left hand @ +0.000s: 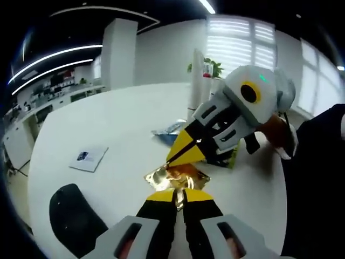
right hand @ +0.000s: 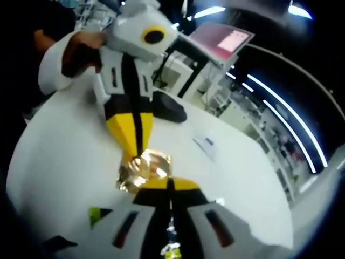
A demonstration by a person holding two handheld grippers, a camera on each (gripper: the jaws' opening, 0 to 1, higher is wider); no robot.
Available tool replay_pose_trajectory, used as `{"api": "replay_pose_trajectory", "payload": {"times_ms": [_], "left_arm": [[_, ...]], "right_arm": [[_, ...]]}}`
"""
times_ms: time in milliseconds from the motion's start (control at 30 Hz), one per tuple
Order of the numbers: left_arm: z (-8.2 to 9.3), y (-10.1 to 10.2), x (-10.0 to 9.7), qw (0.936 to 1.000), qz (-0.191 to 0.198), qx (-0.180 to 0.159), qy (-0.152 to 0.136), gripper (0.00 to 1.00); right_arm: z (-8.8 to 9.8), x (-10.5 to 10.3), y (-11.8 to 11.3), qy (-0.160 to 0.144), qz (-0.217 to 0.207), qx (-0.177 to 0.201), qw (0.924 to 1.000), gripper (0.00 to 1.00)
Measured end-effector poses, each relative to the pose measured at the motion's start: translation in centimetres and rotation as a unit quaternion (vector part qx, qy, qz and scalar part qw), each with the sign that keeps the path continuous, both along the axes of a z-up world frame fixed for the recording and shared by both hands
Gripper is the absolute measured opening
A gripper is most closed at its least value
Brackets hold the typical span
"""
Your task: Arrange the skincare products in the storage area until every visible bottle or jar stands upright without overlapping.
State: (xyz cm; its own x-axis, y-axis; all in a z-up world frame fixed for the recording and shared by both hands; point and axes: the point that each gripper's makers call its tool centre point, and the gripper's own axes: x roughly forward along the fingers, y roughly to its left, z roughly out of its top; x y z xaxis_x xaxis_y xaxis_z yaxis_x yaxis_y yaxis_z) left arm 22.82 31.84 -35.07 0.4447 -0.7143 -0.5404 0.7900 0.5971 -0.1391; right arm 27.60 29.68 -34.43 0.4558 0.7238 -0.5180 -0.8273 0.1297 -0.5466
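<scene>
The white desk [left hand: 124, 124] is the biggest thing before you, and your two grippers meet over it on one small gold foil sachet [left hand: 177, 177], the only skincare item clearly in reach. Your left gripper [left hand: 179, 197] has its fingers pressed together on the near edge of the sachet; your right gripper [left hand: 186, 154] has its yellow fingers pinching the far edge, so the packet is held between both, just above the desk.

To do this well, I'd judge you should let one gripper lead: pulling both ways may crumple or tear the foil. Keep the pinch on the edges and set it down clear of other items.

The left gripper view gives you a tall white bottle [left hand: 196, 81], a blue-and-white packet [left hand: 168, 129] and a small leaflet [left hand: 89, 158] on the desk; the right gripper view instead offers a dark pouch [right hand: 170, 110] behind the left gripper.
</scene>
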Motion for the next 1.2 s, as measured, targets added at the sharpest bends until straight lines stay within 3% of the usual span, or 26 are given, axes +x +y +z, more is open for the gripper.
{"api": "replay_pose_trajectory", "payload": {"times_ms": [233,433,767,900,1200], "left_arm": [[0.0,-0.9,-0.3,0.9995,-0.018,-0.021,0.015,0.02],[0.0,-1.4,-0.2,0.9986,-0.034,-0.033,0.025,0.01],[-0.2,-0.8,0.0,0.9984,-0.024,-0.039,0.034,0.01],[-0.3,-1.5,-0.7,0.9986,-0.024,-0.036,0.032,0.01],[-0.3,-1.4,-0.6,0.9976,-0.024,-0.045,0.048,0.01]], "right_arm": [[0.0,-0.4,0.1,0.027,0.003,0.02,0.9994,0.0],[-0.1,-1.0,0.2,0.098,-0.003,0.057,0.9936,0.0],[-0.2,-1.2,0.0,0.114,-0.009,0.059,0.9917,0.0],[-0.2,-1.4,0.0,0.12,-0.009,0.06,0.9909,0.0],[-0.2,-1.9,-0.2,0.117,-0.001,0.057,0.9914,0.0]]}}
